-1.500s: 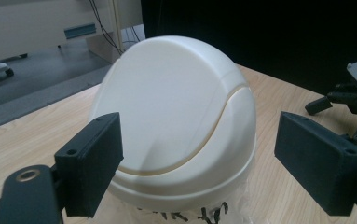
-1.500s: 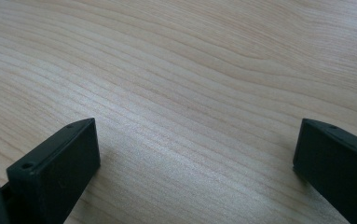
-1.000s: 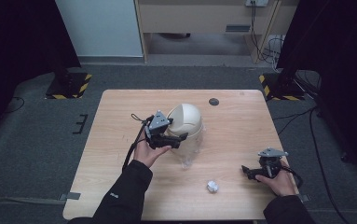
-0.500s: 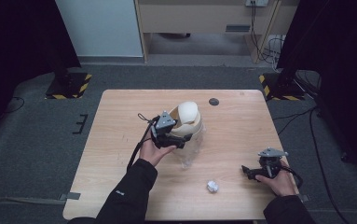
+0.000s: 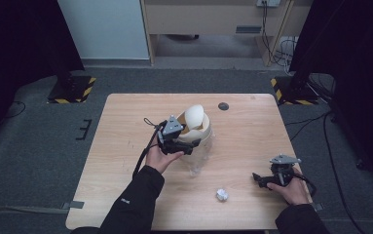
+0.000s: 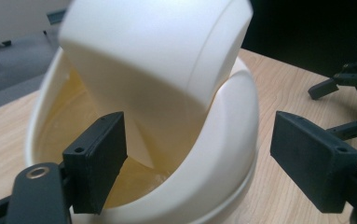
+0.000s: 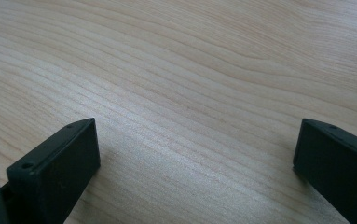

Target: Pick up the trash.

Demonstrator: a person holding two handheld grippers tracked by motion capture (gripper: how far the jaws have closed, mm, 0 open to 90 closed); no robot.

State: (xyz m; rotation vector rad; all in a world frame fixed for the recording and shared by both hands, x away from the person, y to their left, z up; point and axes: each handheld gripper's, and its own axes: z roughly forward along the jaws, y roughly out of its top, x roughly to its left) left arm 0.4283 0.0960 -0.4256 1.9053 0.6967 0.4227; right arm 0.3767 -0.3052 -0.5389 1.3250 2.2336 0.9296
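a person sits at a wooden table (image 5: 125, 146) with a two-jaw gripper in each hand. the left gripper (image 5: 190, 145) is at a cream-coloured dome-shaped bin (image 5: 198, 134) with a swing lid (image 5: 195, 116), which stands near the middle of the table. in the left gripper view its jaws are spread wide and grip nothing: one finger (image 6: 97, 163) reaches inside the bin's mouth just under the tilted lid (image 6: 157, 60), the other finger (image 6: 313, 163) hangs outside the bin wall (image 6: 223, 154), so the rim sits between them. the lid is tipped up and open, showing a yellowish inside. the right gripper (image 5: 259, 179) rests low at the right front of the table, its jaws also wide apart with bare wood (image 7: 176, 70) between the fingers (image 7: 55, 172), holding nothing. a small crumpled white paper ball (image 5: 221, 195) lies on the table just to the side of the right gripper's fingers, well apart from the bin. a clear plastic object, hard to make out, stands just in front of the bin beside the left fingers. the risks, as a judgement: the lid looks free to swing, so it may fall shut if the inner finger slips off it; pushing the light bin sideways may tip or slide it into the clear object; the paper ball may roll away when pinched.
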